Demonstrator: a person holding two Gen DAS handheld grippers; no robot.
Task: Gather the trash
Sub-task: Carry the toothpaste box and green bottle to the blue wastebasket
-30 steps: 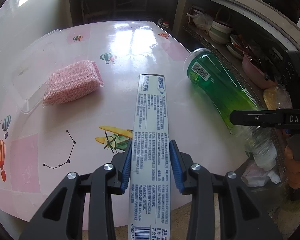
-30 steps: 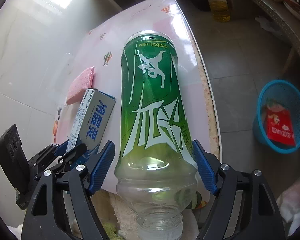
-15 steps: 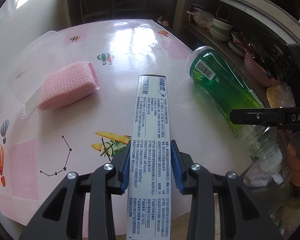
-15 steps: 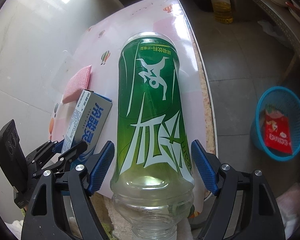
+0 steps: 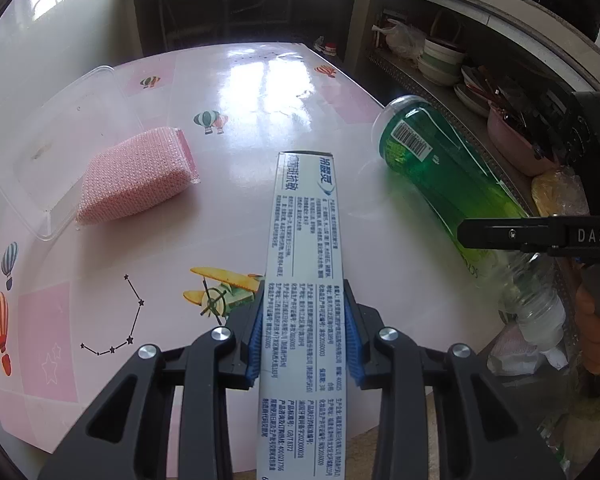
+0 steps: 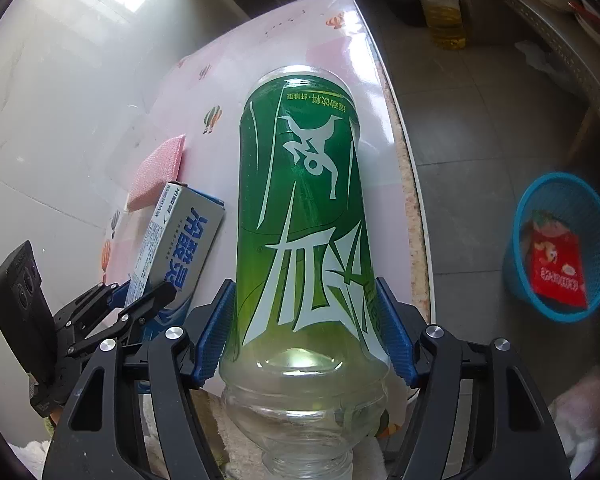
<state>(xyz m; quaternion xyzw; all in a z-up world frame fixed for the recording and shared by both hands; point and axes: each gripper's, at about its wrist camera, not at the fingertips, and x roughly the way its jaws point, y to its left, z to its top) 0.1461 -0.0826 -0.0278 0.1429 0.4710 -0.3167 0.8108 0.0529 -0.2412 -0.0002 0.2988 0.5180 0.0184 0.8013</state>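
Observation:
My left gripper (image 5: 304,334) is shut on a long grey toothpaste box (image 5: 304,240) and holds it above the pink table (image 5: 260,92). The box also shows in the right wrist view (image 6: 180,248), with the left gripper (image 6: 140,300) on it. My right gripper (image 6: 306,336) is shut on a green plastic bottle (image 6: 300,200), neck toward the camera, lifted near the table's right edge. The bottle shows in the left wrist view (image 5: 444,168) too. A blue trash basket (image 6: 592,304) stands on the floor at right, with a red packet (image 6: 556,268) in it.
A pink sponge (image 5: 136,176) lies on the table beside a clear plastic lid (image 5: 56,160). Shelves with bowls (image 5: 440,64) run along the right. An oil bottle (image 6: 444,12) stands on the floor at the far end.
Both grippers have lifted and drawn back a little with their loads. The bottle's base has risen off the table. The basket has slid slightly left in the right view.

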